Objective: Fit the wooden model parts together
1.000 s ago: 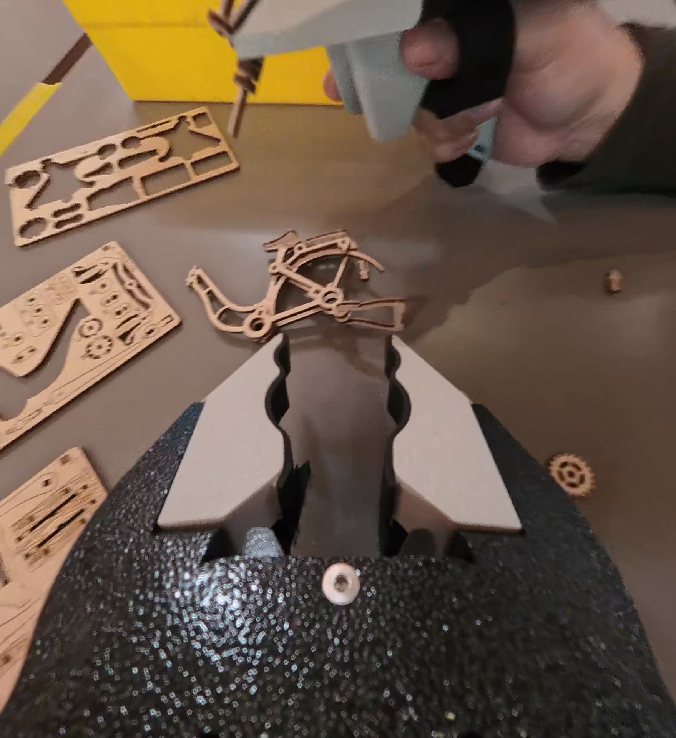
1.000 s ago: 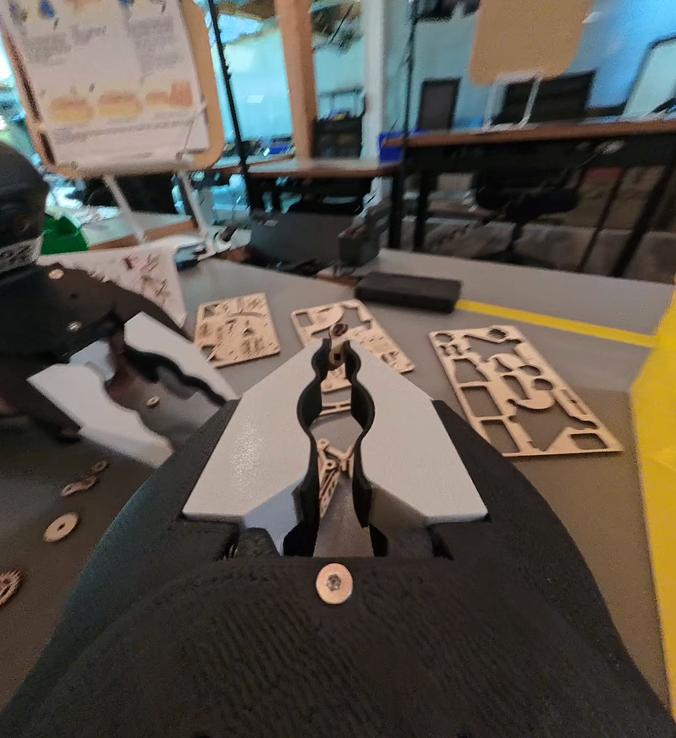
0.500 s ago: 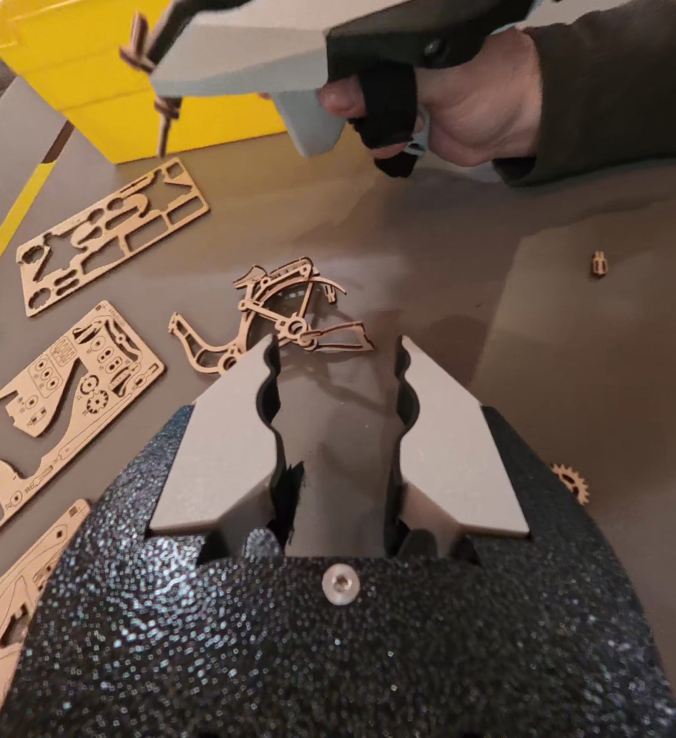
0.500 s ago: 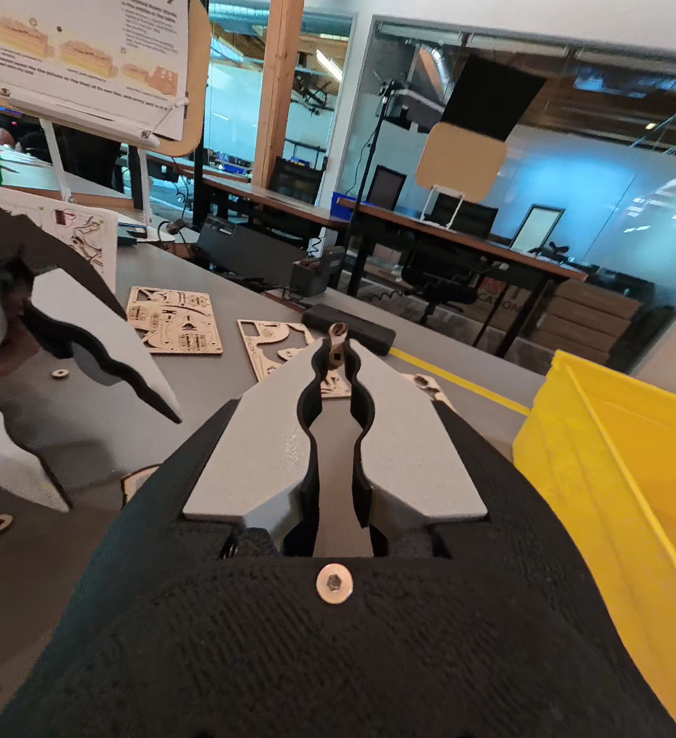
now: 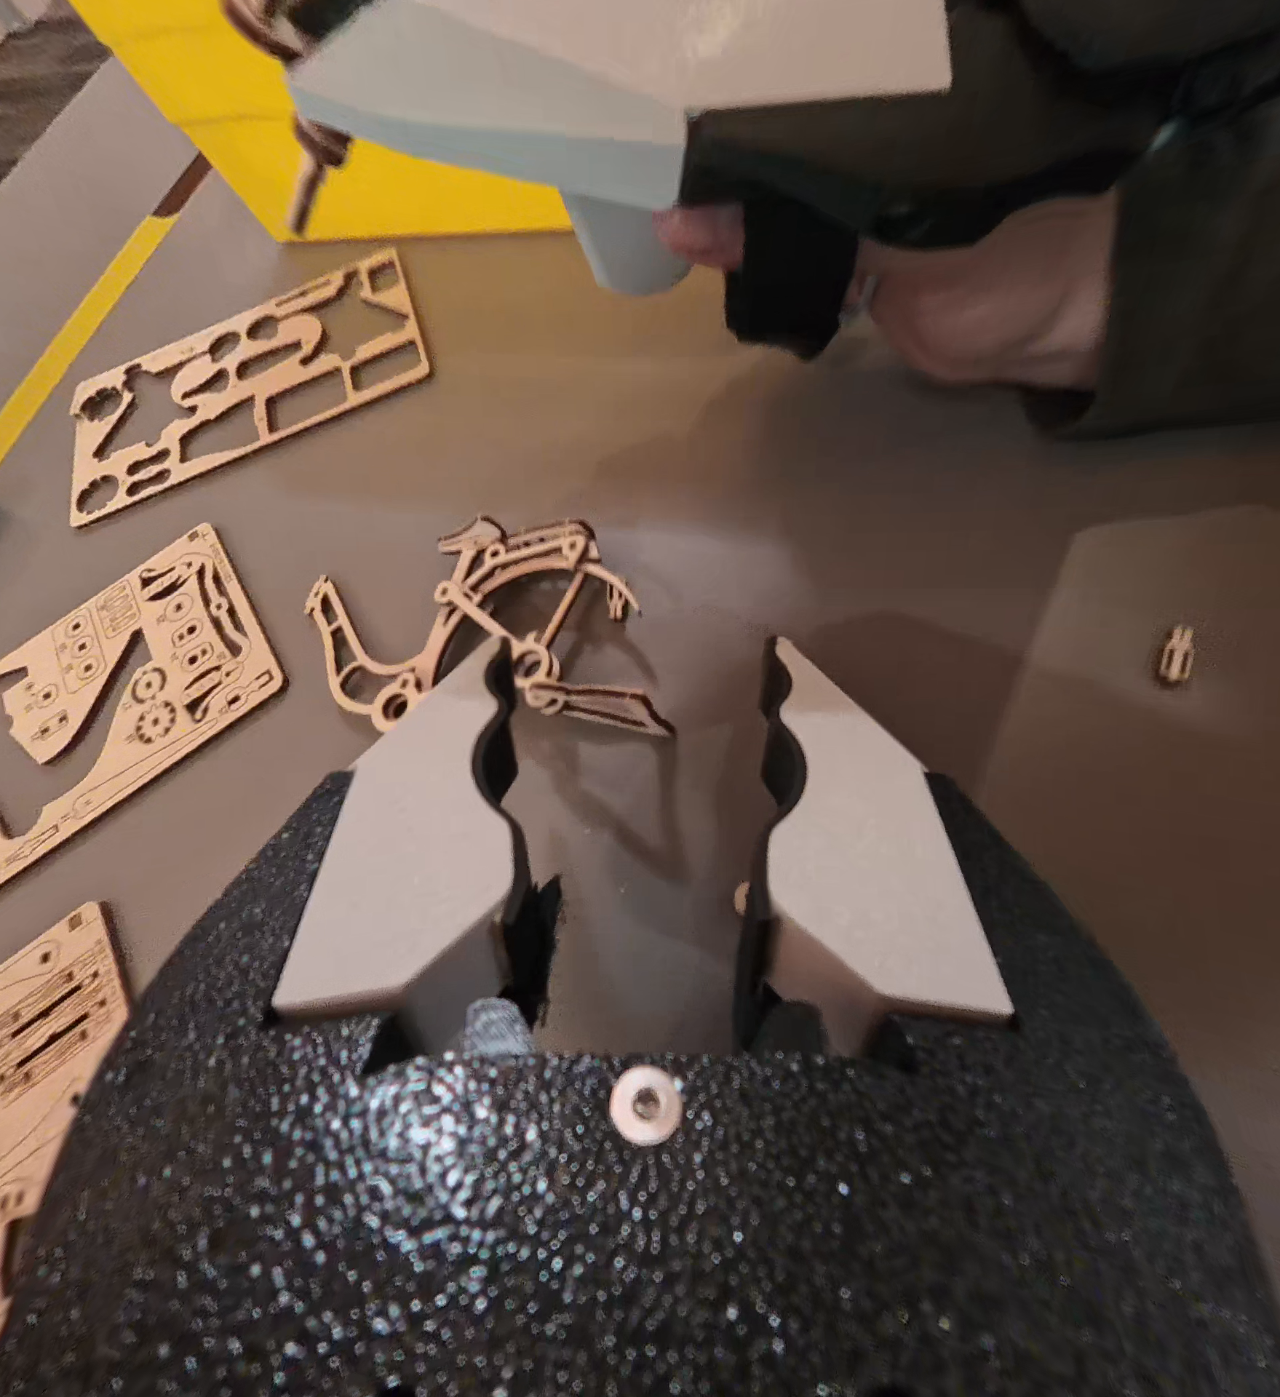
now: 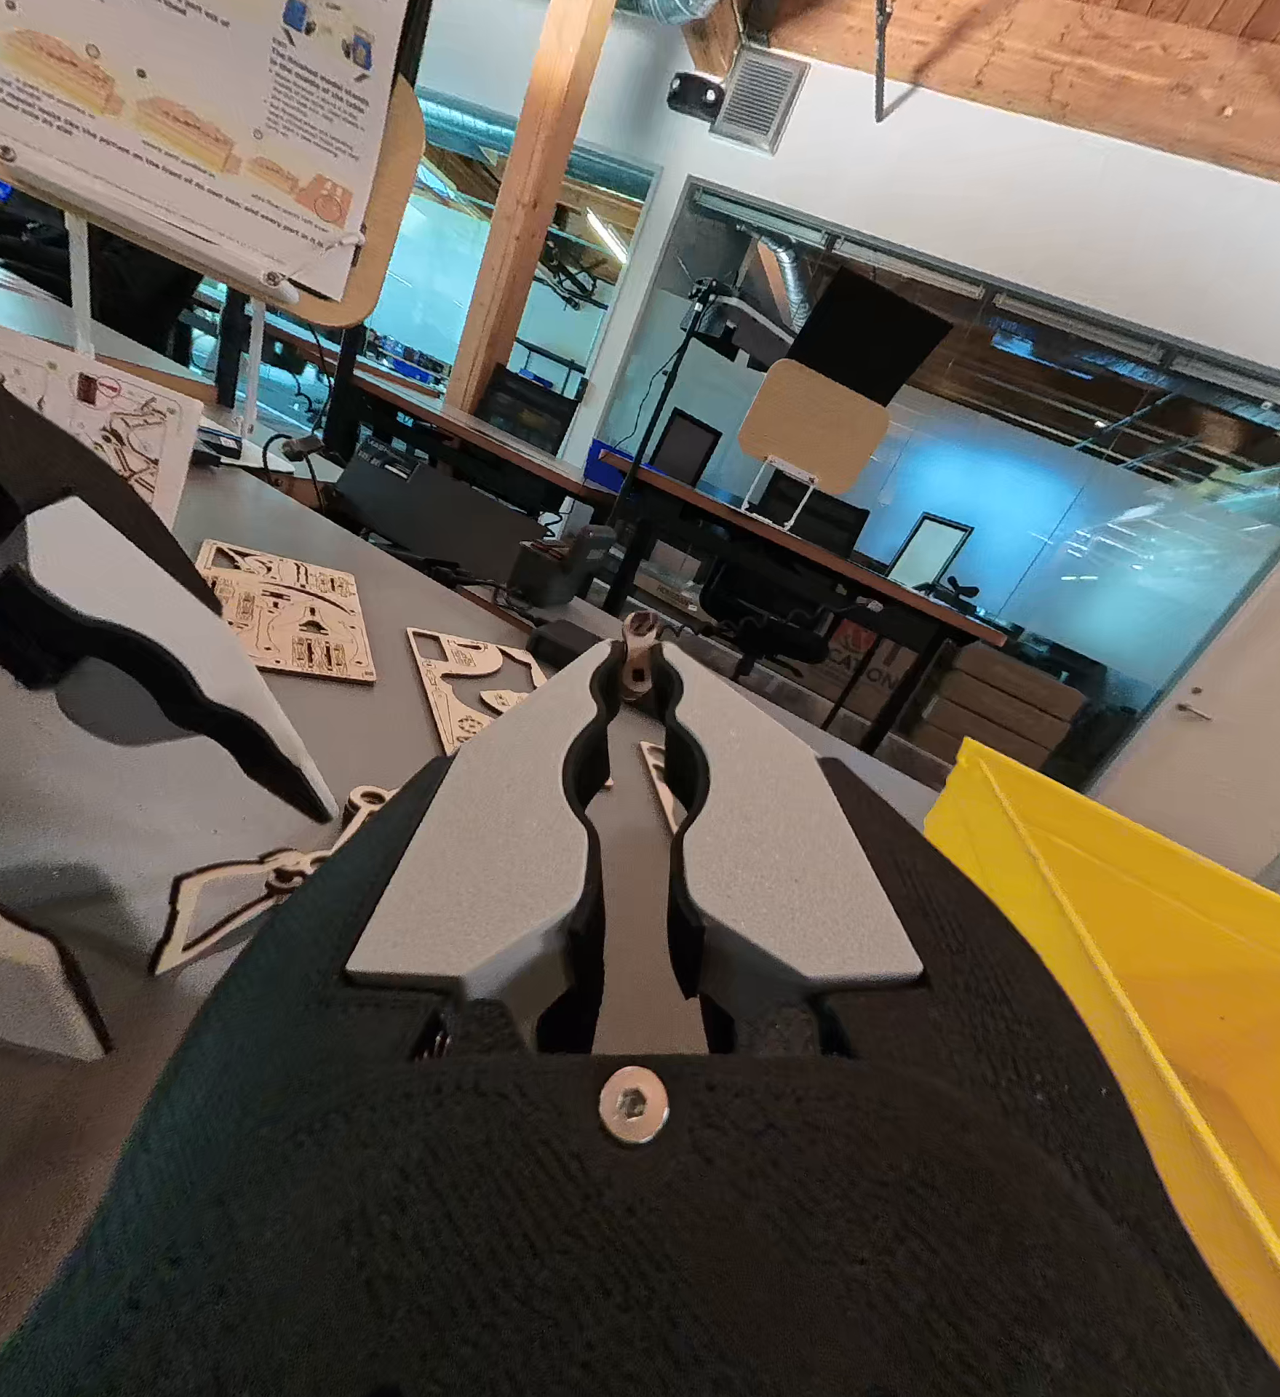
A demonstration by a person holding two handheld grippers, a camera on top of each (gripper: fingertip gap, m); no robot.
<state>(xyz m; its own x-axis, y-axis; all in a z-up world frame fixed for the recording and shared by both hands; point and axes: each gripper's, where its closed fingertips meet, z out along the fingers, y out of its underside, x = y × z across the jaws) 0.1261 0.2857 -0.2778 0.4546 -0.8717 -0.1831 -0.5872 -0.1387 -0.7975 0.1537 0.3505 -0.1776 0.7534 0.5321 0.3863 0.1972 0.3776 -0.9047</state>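
Note:
A partly built wooden model frame (image 5: 485, 627) with a curved arm and spokes lies flat on the grey table (image 5: 924, 605). My left gripper (image 5: 636, 658) is open and empty, its jaws wide apart just above the frame's near end. My right gripper (image 6: 636, 665) is shut on a small thin wooden part (image 6: 635, 656) and holds it in the air. In the left wrist view the right gripper (image 5: 304, 91) is high at the far side with that part (image 5: 304, 174) hanging from its tip. The left gripper's fingers (image 6: 130, 605) and the frame (image 6: 243, 899) show in the right wrist view.
A yellow bin (image 5: 334, 136) stands at the far side, right of my right gripper (image 6: 1151, 983). Laser-cut wooden sheets (image 5: 243, 393) (image 5: 115, 665) (image 5: 17, 1058) lie at the left. A small loose wooden piece (image 5: 1175, 656) lies at the right. An instruction board (image 6: 168, 113) stands behind the table. My hands' fingertips stand some 12 cm from each other. About 10 cm separates my left fingertips from the small loose wooden piece (image 5: 1175, 656).
My left gripper's jaws have opened wider over the frame. My right gripper has lifted and tilted upward with the small part, coming nearer to the left gripper.

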